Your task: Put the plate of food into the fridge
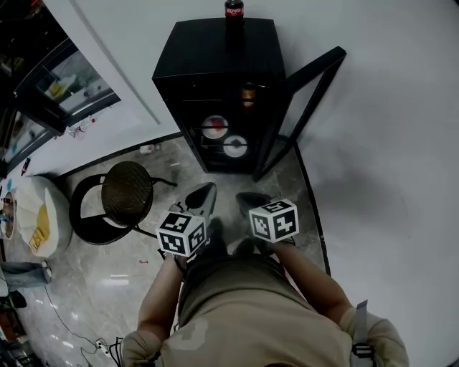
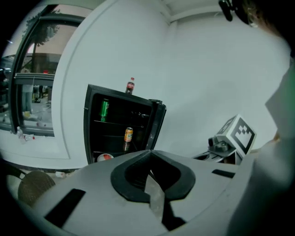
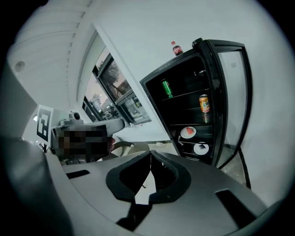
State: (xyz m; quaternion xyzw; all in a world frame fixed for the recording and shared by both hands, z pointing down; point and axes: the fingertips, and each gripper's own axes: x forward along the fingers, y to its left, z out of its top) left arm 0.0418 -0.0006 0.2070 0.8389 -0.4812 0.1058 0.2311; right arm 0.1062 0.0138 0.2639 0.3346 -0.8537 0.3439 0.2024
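The black fridge (image 1: 215,79) stands against the white wall with its glass door (image 1: 301,107) swung open to the right. On its lower shelves sit a plate with red food (image 1: 215,127) and a second plate (image 1: 234,146); the right gripper view shows the red-food plate (image 3: 188,132) above the other plate (image 3: 201,148). My left gripper (image 1: 201,193) and right gripper (image 1: 252,201) hang side by side close to my body, well short of the fridge. Both are shut with nothing between the jaws, left gripper (image 2: 150,152) and right gripper (image 3: 150,154) alike.
A cola bottle (image 1: 234,10) stands on the fridge top. Inside are a green can (image 3: 167,88) and an orange can (image 3: 204,103). A round woven stool (image 1: 127,192) with a black frame is left of my feet, a white rounded object (image 1: 39,215) beyond it.
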